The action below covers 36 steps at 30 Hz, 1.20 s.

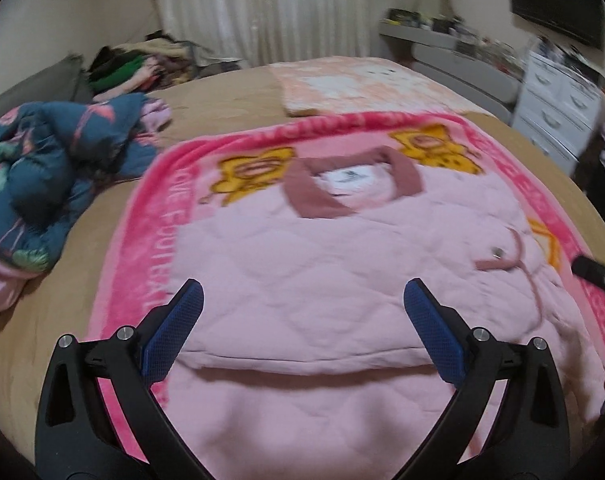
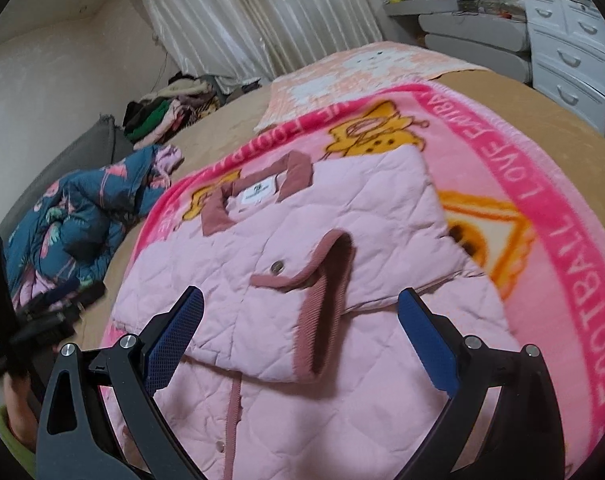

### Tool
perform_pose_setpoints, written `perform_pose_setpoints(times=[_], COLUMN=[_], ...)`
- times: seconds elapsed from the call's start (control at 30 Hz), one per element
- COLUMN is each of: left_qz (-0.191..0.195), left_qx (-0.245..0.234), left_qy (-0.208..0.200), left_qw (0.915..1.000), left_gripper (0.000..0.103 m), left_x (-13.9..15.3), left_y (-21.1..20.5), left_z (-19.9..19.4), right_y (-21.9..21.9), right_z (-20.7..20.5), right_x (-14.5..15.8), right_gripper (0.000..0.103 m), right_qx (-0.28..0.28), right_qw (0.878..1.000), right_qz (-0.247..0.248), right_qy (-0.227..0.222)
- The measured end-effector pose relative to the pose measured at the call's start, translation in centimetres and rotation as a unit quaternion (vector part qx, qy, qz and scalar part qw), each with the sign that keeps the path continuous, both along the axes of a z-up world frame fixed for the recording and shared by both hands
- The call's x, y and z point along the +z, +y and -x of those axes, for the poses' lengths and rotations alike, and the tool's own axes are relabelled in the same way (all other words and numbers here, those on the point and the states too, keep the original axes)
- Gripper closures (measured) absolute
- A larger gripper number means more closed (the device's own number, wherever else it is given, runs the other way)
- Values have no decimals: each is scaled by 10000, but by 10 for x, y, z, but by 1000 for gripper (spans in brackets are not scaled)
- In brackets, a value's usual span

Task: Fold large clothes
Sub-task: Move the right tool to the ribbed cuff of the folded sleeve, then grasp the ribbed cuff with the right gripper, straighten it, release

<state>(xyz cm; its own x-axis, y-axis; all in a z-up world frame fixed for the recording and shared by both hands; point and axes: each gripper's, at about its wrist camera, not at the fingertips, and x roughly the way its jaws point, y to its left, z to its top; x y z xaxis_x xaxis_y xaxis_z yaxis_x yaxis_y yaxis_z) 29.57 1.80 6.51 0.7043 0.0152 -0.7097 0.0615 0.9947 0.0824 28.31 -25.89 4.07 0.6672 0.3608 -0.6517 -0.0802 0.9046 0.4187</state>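
A pale pink quilted jacket (image 1: 302,264) with a dusty-rose collar lies flat on a bright pink blanket (image 1: 158,216) on the bed. In the right wrist view the jacket (image 2: 286,248) has both sleeves folded across its front, a rose cuff on top. My left gripper (image 1: 302,300) is open and empty, hovering over the jacket's lower half. My right gripper (image 2: 300,304) is open and empty, hovering over the folded sleeve cuff (image 2: 326,280). The left gripper shows blurred at the left edge of the right wrist view (image 2: 26,328).
A crumpled dark blue floral garment (image 1: 50,168) lies on the bed to the left. A peach blanket (image 1: 358,84) lies at the far end. A clothes pile (image 1: 142,60) sits by the curtain. White drawers (image 1: 558,100) stand at the right.
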Motion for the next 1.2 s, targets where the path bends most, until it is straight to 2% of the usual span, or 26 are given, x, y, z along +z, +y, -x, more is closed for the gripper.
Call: perform_pose_setpoints(times=[0.33,0.53,0.8,0.83,0.87,0.9,0.97,1.0,1.1,1.2], left_qz=[114,132,110,107,116,130,194,202,231,343], left_qx=[547,642,698,702,700,701,706,706,683,632], left_qy=[51,112,184,185,186,192,211,211,214,201], left_qw=[9984,9978,9973,9973,9973,9973,9971,9971,9972,9972], left_gripper=[9,9,9,9,9,9,9,9,9,9], left_x=[-7,-17,-25,-26,-27,-27,-29,-30,-32,-31], left_y=[62,77,89,89,90,90,91,90,86,81], left_z=[-6,-3,-3,-4,-4,-4,-4,-5,-7,-10], right_y=[25,25,23,21,21,22,23,25,34,39], right_z=[-10,-14,-19,-20,-21,-22,-23,-22,-22,-26], right_x=[-37,-60,-74,-76,-78,-78,-76,-73,-49,-22], right_gripper=[6,6,8,11,21,35,55,71,80,82], right_qx=[61,-104,-308,-372,-385,-369,-243,-164,93,319], right_qw=[9983,9951,9911,9906,9900,9893,9899,9916,9975,9994], right_qz=[-180,-422,-771,-797,-839,-892,-917,-849,-434,-41], right_qy=[548,888,1037,1046,1071,1095,1051,958,557,119])
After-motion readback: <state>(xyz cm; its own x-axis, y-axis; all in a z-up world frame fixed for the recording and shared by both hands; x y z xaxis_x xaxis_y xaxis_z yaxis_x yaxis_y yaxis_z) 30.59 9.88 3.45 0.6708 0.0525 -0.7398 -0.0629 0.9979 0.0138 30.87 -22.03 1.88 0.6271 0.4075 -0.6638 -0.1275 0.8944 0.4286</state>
